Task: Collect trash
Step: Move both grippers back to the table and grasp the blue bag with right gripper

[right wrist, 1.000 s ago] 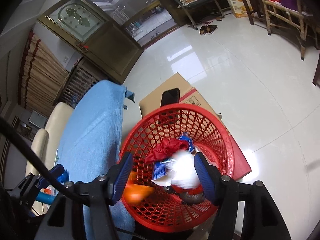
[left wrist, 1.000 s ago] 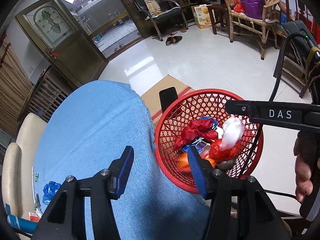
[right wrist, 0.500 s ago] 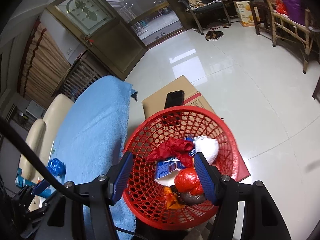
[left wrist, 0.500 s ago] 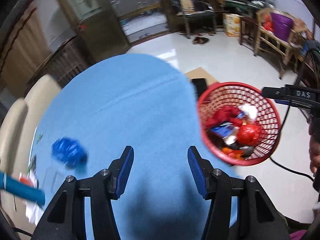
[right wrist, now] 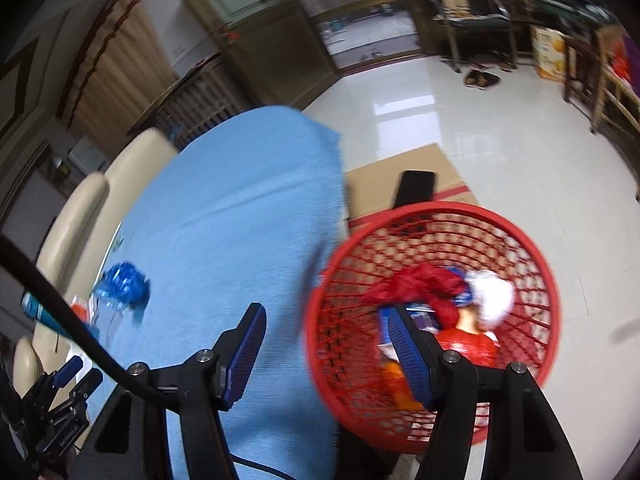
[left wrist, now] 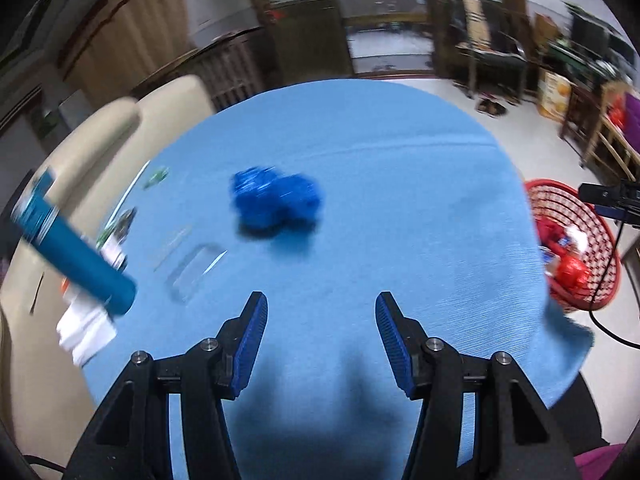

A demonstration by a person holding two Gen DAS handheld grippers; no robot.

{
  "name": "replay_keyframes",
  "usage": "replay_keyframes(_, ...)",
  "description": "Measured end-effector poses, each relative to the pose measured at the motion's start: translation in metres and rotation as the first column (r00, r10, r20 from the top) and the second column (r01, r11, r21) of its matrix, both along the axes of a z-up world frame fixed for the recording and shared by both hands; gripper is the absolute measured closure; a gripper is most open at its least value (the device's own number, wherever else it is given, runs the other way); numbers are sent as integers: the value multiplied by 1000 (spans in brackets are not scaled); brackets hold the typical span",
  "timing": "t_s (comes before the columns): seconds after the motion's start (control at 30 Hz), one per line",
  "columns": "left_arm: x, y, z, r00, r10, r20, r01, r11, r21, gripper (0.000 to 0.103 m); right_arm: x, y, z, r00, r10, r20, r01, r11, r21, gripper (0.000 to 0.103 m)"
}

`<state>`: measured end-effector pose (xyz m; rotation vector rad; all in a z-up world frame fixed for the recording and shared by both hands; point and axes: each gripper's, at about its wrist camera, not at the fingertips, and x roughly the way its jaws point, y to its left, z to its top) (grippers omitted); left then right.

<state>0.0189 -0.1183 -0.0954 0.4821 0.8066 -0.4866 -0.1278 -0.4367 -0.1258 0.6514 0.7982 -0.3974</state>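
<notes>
Left gripper [left wrist: 320,328]: jaws apart, empty, above blue cloth [left wrist: 400,200]. Right gripper [right wrist: 326,344]: jaws apart, empty, at red basket [right wrist: 548,280] edge. Crumpled blue wrapper [left wrist: 276,200]: on cloth, ahead of left gripper. Basket: holds trash.

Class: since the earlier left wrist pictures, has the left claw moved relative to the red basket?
Yes. The left claw has swung left, away from the red basket, over the blue cloth.
</notes>
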Motion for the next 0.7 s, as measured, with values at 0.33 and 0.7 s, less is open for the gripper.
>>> replay_keyframes(0.33, 45, 100, -24, 969, 241, -49, -242, 970, -6, 46, 88, 82, 11, 971, 237, -25, -238, 969, -63, 35)
replay_keyframes(0.7, 75, 168, -46, 921, 382, -78, -384, 923, -7, 45, 198, 166, 26, 889, 457, -7, -456, 885, -92, 35)
